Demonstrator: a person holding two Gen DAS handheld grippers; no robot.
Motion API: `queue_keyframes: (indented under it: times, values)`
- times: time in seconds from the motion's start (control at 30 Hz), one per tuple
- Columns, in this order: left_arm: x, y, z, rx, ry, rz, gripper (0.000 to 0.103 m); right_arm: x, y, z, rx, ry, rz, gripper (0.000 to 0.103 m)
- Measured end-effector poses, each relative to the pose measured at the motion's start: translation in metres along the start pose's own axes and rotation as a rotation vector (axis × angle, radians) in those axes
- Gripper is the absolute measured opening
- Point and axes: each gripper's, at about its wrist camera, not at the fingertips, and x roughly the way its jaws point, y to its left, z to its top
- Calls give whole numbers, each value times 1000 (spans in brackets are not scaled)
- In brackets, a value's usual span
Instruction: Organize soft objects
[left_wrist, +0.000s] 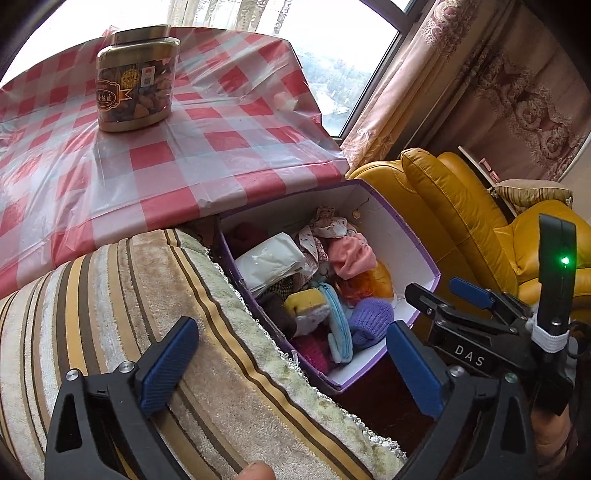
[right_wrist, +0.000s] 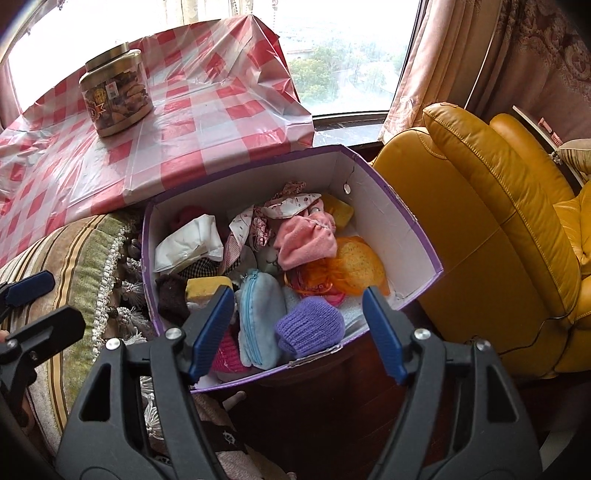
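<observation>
Your right tongs (right_wrist: 299, 332) gape empty over the purple knit piece (right_wrist: 309, 328).
Left tongs (left_wrist: 291, 363) spread wide too, above the box (left_wrist: 391, 229) rim beside the striped cushion (left_wrist: 129, 295).

yellow armchair (right_wrist: 491, 229) beside bright window (right_wrist: 343, 55), curtains (right_wrist: 443, 55).

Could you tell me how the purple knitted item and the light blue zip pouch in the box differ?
The purple knitted item is ribbed knit with a rounded shape; the light blue zip pouch is smooth fabric, longer and flatter. The pouch has a blue zipper along its edge; the knit has no fastening visible. Both lie side by side near the front wall of the purple box.
</observation>
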Motion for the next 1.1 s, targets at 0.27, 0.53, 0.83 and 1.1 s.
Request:
queue_keyframes:
  times: [0.27, 0.53, 0.83, 1.1]
  values:
    - [11, -1, 6, 1, 31, 39, 102, 2, -1, 0, -1, 1, 4, 75]
    - [18, -1, 10, -8, 42, 58, 102, 3, -2, 1, 4, 4, 5, 75]
    - [18, -1, 10, -9, 43, 58, 102, 3, -3, 1, 3, 4, 5, 75]
    - [18, -1, 10, -9, 43, 58, 102, 3, -3, 0, 5, 4, 5, 76]
